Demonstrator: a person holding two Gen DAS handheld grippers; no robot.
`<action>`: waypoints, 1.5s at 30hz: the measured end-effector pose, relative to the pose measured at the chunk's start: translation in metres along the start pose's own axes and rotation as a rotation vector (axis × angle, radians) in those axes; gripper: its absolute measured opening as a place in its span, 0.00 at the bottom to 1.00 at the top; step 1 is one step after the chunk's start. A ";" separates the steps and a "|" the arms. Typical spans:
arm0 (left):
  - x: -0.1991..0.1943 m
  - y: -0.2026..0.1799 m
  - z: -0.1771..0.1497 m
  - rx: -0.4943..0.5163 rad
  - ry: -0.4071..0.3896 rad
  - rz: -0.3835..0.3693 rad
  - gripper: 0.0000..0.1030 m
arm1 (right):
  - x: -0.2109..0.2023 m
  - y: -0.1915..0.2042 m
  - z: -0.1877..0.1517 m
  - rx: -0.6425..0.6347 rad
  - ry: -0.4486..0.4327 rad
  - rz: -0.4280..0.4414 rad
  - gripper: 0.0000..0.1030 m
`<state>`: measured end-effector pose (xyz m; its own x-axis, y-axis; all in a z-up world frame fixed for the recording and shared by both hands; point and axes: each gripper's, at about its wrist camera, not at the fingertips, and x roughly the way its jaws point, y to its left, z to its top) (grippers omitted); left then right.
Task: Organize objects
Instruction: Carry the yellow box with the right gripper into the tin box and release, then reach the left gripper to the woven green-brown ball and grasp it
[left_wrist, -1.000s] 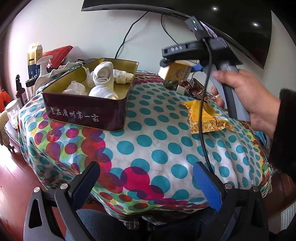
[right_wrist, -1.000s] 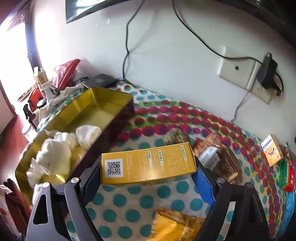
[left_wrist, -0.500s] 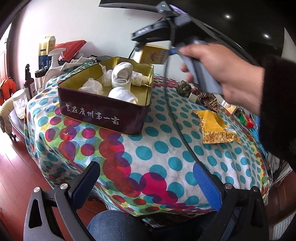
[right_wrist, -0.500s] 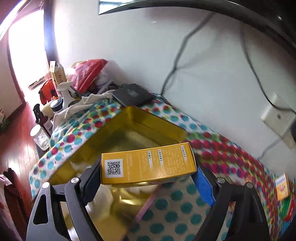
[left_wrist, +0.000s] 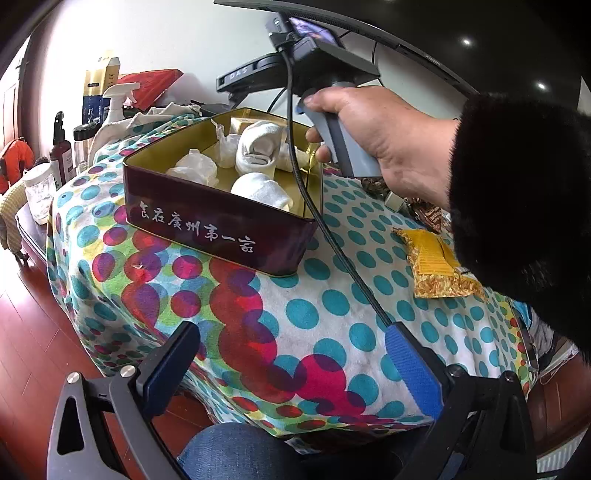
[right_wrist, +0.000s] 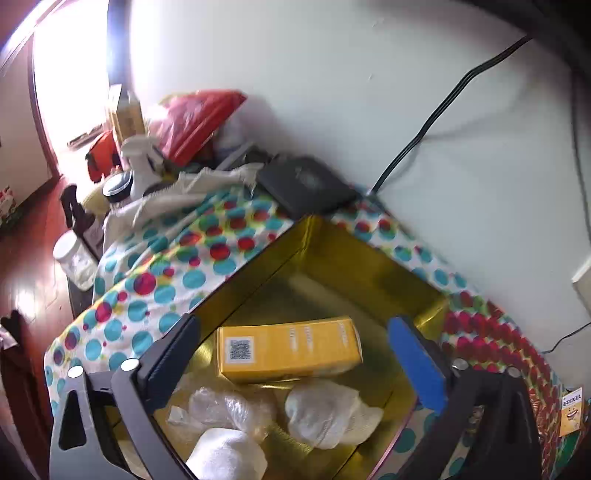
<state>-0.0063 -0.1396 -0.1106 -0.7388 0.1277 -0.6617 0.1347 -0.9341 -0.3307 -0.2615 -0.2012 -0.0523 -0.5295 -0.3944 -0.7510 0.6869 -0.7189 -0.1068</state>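
Yellow box (right_wrist: 290, 349) flat in tin (right_wrist: 373, 271), long axis crosswise between spread-open right tool (right_wrist: 295, 354) fingers; left tool (left_wrist: 291, 363) open too.

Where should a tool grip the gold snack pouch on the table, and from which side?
Grip the gold pouch across its narrow width near the middle, coming straight down from above. It lies flat on the dotted cloth, so only its thin side edges can be pinched. A sleeve covers one end.
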 end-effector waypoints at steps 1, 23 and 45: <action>-0.001 -0.001 0.000 0.002 -0.004 0.002 1.00 | -0.006 -0.004 0.000 0.011 -0.017 -0.004 1.00; -0.010 -0.055 -0.018 0.203 -0.120 -0.029 1.00 | -0.117 -0.247 -0.208 0.410 -0.023 -0.362 1.00; 0.139 -0.156 0.154 0.292 -0.018 0.035 1.00 | -0.128 -0.312 -0.310 0.800 -0.143 -0.257 1.00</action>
<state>-0.2316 -0.0275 -0.0479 -0.7490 0.0903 -0.6564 -0.0336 -0.9946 -0.0985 -0.2542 0.2513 -0.1254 -0.7155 -0.1931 -0.6714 0.0066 -0.9628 0.2700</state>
